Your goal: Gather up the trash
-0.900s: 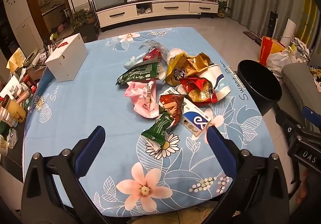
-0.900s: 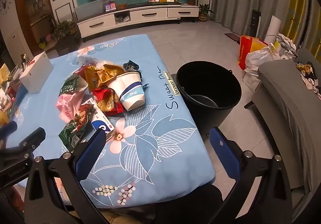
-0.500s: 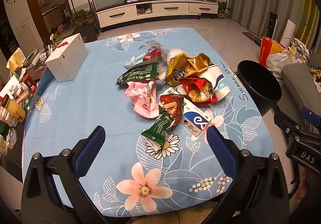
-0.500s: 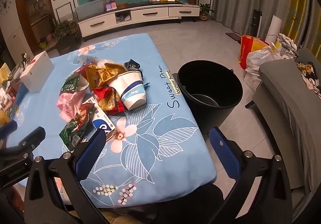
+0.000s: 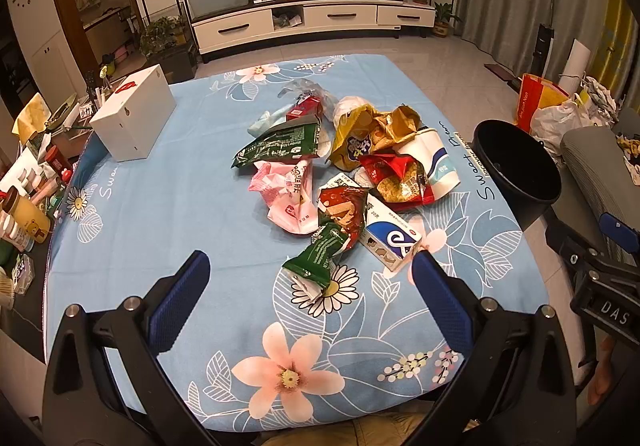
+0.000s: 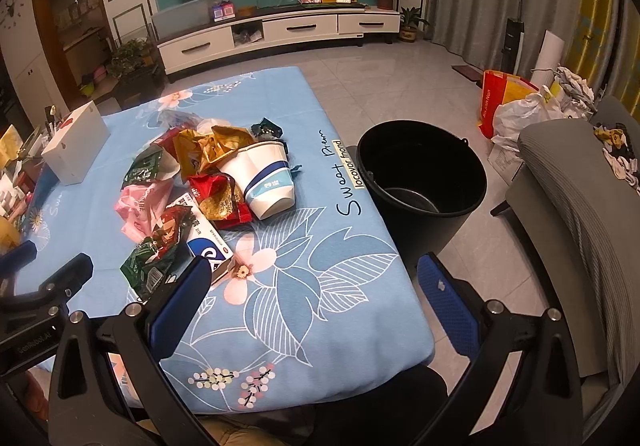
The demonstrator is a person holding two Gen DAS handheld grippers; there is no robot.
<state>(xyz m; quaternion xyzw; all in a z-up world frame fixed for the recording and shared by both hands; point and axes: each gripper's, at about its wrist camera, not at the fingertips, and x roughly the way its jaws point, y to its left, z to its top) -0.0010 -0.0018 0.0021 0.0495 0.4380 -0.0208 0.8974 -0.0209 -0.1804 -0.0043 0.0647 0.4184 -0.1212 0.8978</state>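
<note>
A heap of trash lies mid-table on the blue floral cloth: a small green wrapper, a blue-white box, a pink bag, a red snack bag, a white paper cup and a yellow bag. The cup also shows in the right wrist view. A black bucket stands on the floor at the table's right edge. My left gripper is open and empty, near the green wrapper. My right gripper is open and empty over the table's near right corner.
A white box sits at the table's far left. Bottles and clutter line the left side. A grey sofa is at the right, with bags behind the bucket. A TV cabinet stands far back.
</note>
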